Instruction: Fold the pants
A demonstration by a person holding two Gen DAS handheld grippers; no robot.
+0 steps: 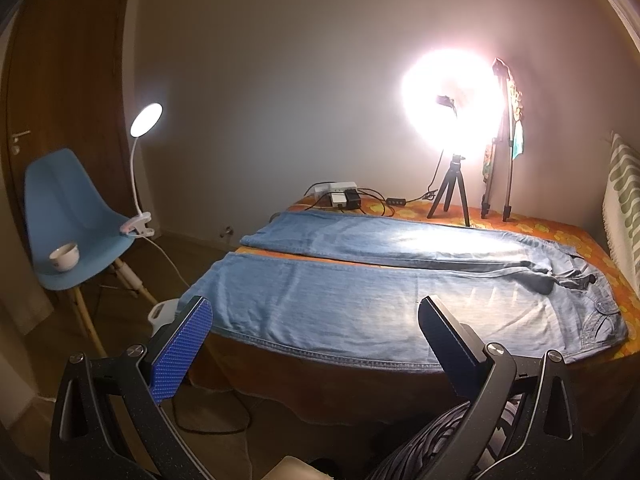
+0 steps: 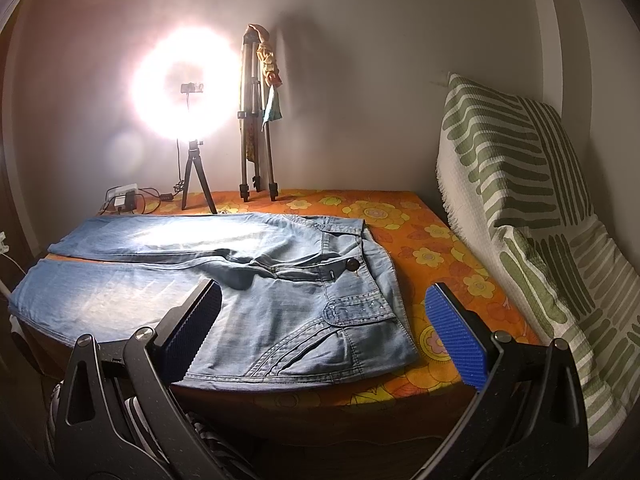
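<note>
On chair seat [image 1: 80,216], cup [image 1: 64,257], contents unseen

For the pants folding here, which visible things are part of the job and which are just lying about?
Part of the job:
jeans, spread flat
left gripper, open
right gripper, open
bed, the work surface

Lying about:
ring light
folded tripod
power strip
striped cushion
blue chair
cup
clip lamp

light blue denim pants [image 1: 360,300] lie flat and unfolded across the middle of both frames, front side up. the two legs run side by side toward the left, slightly parted; the buttoned waistband sits at the right.
</note>
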